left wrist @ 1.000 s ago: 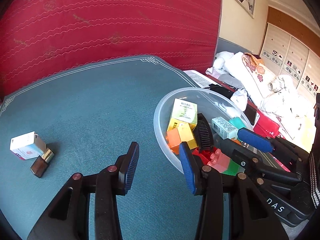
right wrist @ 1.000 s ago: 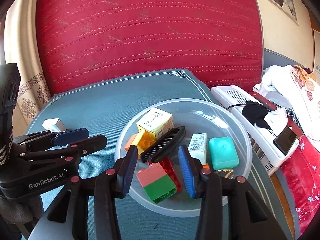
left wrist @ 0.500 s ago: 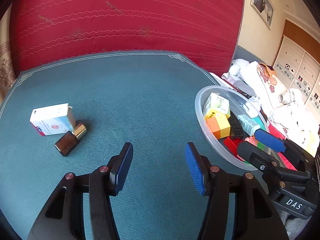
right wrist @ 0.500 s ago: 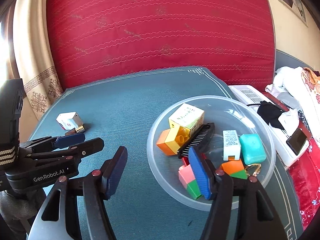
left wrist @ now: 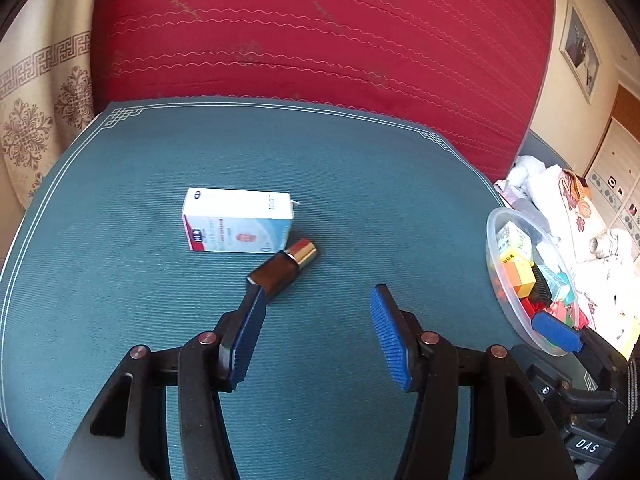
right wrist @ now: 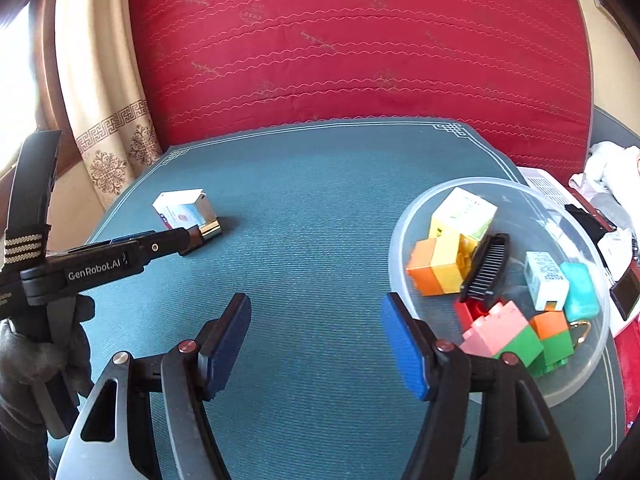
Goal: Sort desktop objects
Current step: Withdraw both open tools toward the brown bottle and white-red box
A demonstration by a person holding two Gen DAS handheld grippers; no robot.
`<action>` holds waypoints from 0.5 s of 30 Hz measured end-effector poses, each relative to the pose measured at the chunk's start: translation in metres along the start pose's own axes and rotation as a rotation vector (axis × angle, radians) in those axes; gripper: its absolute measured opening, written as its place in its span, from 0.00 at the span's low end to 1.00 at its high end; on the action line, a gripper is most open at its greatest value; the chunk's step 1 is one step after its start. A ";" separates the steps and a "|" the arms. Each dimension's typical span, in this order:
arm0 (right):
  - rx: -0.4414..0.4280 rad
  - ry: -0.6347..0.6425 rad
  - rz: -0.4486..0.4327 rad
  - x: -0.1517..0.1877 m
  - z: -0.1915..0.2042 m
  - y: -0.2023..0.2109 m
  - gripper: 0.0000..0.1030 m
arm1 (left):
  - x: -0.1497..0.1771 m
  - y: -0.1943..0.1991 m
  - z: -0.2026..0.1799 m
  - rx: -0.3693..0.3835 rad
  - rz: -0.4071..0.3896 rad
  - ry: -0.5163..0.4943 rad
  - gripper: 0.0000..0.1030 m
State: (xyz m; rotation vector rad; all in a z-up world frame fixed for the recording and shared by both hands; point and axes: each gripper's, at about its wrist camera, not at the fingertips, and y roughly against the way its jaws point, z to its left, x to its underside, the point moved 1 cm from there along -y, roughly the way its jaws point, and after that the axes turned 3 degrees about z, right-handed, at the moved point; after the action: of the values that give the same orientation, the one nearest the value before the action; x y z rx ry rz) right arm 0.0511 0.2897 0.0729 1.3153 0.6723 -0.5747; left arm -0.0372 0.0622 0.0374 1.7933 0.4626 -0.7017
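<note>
A white medicine box [left wrist: 238,220] lies on the teal table mat [left wrist: 160,320], with a small brown bottle with a gold cap [left wrist: 282,270] lying beside it. My left gripper [left wrist: 318,320] is open and empty, and its left fingertip sits right at the bottle's base. In the right wrist view, the left gripper [right wrist: 172,238] reaches up to the bottle [right wrist: 210,229] and the box [right wrist: 182,210]. My right gripper [right wrist: 316,340] hangs over bare mat, its jaws opening with nothing between them. A clear plastic bowl [right wrist: 440,192] sits just to its right.
The bowl [left wrist: 494,280] holds several toy blocks, a black comb [right wrist: 486,272], small boxes and a teal case. A red cushion [right wrist: 360,40] stands behind the table. A gloved hand [right wrist: 32,352] holds the left gripper. Clothes and a phone lie off the table's right edge.
Both grippers swung left, away from the bowl, and their jaws spread wider. The left gripper now stands close to the box and the bottle, which have shifted toward the centre of its view.
</note>
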 end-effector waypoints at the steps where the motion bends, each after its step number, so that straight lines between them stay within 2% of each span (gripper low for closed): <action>1: -0.010 0.007 0.006 0.000 0.003 -0.003 0.72 | 0.000 0.000 0.005 -0.002 0.002 0.011 0.65; 4: -0.045 0.024 0.027 0.001 0.012 -0.011 0.76 | -0.003 0.000 0.016 -0.014 -0.005 0.027 0.84; 6: -0.065 0.035 0.042 0.001 0.019 -0.016 0.76 | -0.006 0.000 0.023 -0.023 -0.017 0.028 0.85; 8: -0.078 0.048 0.055 0.001 0.025 -0.022 0.77 | -0.009 0.000 0.029 -0.039 -0.032 0.018 0.93; 9: -0.083 0.054 0.062 0.001 0.027 -0.025 0.77 | -0.011 -0.002 0.031 -0.052 -0.039 0.012 1.00; 15: -0.107 0.079 0.096 0.002 0.039 -0.041 0.77 | -0.023 -0.011 0.046 -0.086 -0.059 0.031 1.00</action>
State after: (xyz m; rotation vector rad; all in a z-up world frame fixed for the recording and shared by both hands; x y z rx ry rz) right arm 0.0279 0.2441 0.0486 1.2678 0.6915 -0.4049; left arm -0.0721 0.0230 0.0342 1.7177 0.5606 -0.6862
